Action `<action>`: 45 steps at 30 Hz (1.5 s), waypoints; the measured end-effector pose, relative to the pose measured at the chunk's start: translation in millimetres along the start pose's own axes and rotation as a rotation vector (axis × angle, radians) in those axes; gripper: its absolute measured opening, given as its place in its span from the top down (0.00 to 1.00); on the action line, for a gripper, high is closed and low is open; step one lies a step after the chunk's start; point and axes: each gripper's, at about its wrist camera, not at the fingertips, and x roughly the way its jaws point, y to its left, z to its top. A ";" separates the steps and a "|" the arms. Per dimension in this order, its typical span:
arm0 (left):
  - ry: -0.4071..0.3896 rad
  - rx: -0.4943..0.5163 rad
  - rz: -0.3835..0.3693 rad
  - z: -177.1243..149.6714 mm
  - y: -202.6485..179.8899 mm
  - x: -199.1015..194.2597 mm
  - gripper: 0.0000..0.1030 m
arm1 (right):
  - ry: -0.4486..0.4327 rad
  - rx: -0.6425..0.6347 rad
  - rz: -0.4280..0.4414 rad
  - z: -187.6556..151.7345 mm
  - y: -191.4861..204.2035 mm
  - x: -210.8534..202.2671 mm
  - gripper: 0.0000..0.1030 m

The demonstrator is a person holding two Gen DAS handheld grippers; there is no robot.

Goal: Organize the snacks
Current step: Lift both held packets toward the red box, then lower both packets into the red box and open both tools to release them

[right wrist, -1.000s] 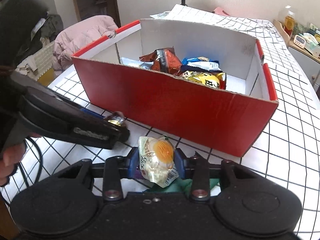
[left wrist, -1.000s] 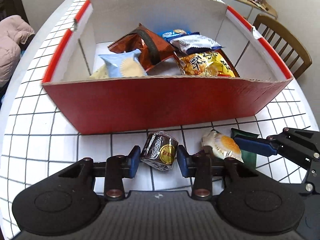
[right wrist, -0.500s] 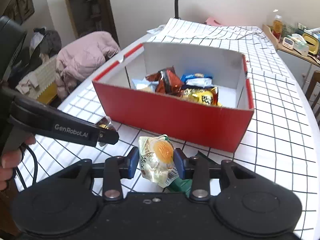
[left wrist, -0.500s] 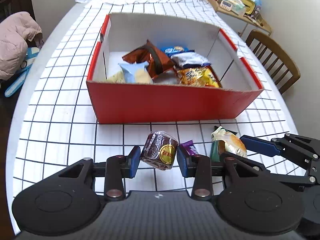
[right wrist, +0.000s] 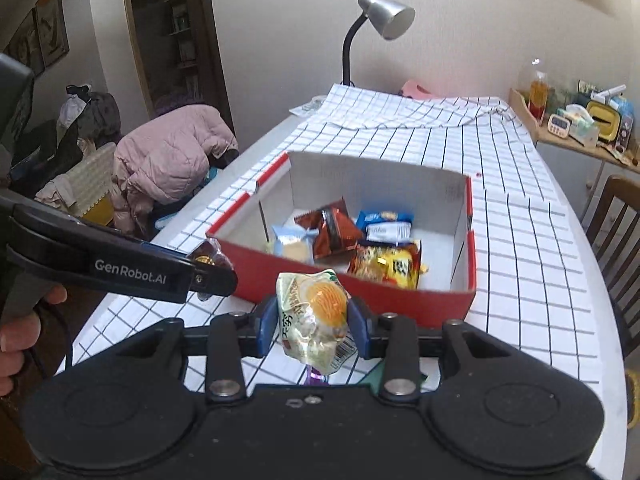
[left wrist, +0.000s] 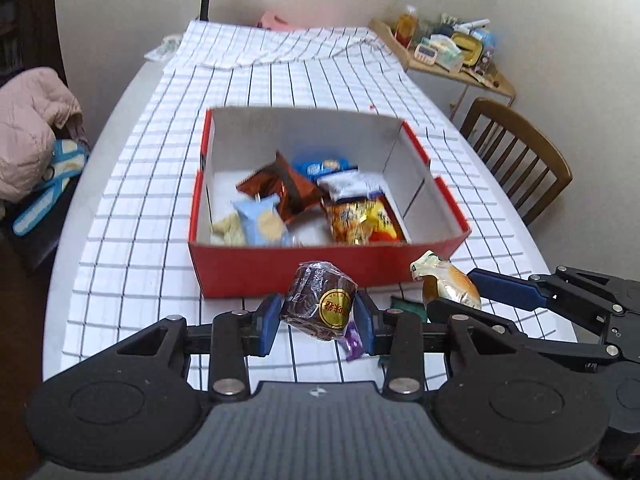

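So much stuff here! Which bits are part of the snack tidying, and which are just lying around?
Part of the job:
- red box holding packets
- brown wrapped cake in the left gripper
- pale snack packet in the right gripper
- purple wrapper and green packet on the table

Just lying about:
- pink jacket
- desk lamp
- wooden chair
- cluttered side shelf

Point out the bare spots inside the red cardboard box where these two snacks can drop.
In the red cardboard box, bare white floor lies along the far wall behind the blue packet, and in the right corner beside the yellow crisp bag. The near-left is crowded: the pale blue biscuit pack and brown foil bag overlap.
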 end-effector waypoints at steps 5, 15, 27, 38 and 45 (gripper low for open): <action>-0.022 -0.001 0.014 17.0 1.1 -3.2 0.63 | -0.024 -0.011 -0.019 16.5 -2.1 0.0 0.64; -0.025 -0.040 0.066 57.6 15.5 14.9 0.62 | -0.042 0.022 -0.045 51.5 -25.7 22.2 0.64; 0.056 -0.078 0.152 94.9 36.4 76.1 0.62 | 0.011 0.023 -0.018 79.4 -49.3 81.2 0.63; 0.136 -0.081 0.195 115.0 43.7 131.8 0.62 | 0.105 -0.011 -0.051 85.7 -70.3 140.0 0.63; 0.184 -0.059 0.231 116.3 40.3 159.7 0.62 | 0.151 -0.016 -0.057 87.5 -79.8 164.8 0.63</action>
